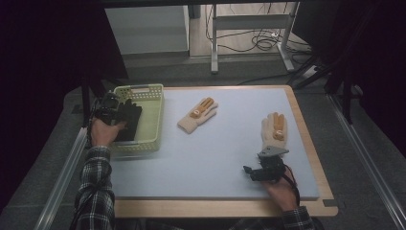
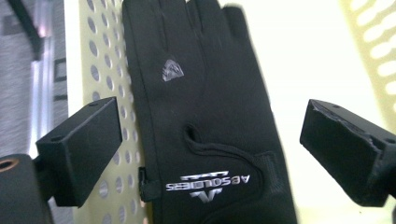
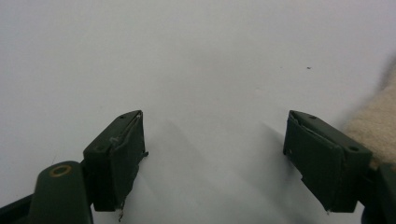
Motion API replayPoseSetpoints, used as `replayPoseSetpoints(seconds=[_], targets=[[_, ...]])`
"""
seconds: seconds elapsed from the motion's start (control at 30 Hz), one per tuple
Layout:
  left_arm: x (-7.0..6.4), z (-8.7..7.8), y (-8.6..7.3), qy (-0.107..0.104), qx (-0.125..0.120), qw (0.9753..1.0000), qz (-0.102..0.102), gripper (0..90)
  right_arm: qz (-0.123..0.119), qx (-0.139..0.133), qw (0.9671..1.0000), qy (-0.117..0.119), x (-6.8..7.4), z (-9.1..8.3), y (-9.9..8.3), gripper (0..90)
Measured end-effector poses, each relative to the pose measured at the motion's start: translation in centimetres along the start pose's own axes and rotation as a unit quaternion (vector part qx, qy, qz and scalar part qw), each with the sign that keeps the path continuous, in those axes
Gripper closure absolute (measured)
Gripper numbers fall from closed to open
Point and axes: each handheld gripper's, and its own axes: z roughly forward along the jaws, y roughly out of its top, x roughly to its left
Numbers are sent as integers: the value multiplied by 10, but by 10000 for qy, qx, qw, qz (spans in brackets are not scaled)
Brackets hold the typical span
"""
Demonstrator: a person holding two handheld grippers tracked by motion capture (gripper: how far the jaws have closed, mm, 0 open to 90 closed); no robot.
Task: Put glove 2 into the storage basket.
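A black glove [image 1: 128,120] lies in the pale green basket [image 1: 148,94] at the table's left. My left gripper [image 1: 115,111] hovers just over it, open; in the left gripper view the glove [image 2: 205,116] with a silver logo lies between and beyond the wide-apart jaws, over the perforated basket wall [image 2: 105,70]. Two cream knit gloves with orange patches lie on the mat: one [image 1: 197,115] at centre, one [image 1: 273,130] at right. My right gripper [image 1: 253,172] is low over the mat, open, just in front of the right glove, whose cream edge [image 3: 376,128] shows beside its right jaw.
A light grey mat [image 1: 210,158] covers a wooden table [image 1: 225,208]. Beyond the table stand a white cabinet [image 1: 146,28] and metal desk legs [image 1: 214,43] with cables on the floor. Aluminium rails run along both sides.
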Motion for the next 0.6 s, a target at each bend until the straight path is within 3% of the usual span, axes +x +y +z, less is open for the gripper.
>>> replayPoseSetpoints(seconds=[0.13, 0.3, 0.4, 0.6], targets=[[2, -13, -3, -258, -275, 9993, -44, 43, -2, 1, 10000, -3, 0, 0, 0, 202], [-3, -26, -11, -445, -495, 9975, 227, 30, 5, 3, 10000, -1, 0, 0, 0, 202], [-11, -34, -15, -609, -704, 9947, 430, 25, 2, 2, 10000, -2, 0, 0, 0, 202], [-34, -51, -24, -913, -1009, 9868, 873, 12, 4, 5, 10000, -4, 0, 0, 0, 202]])
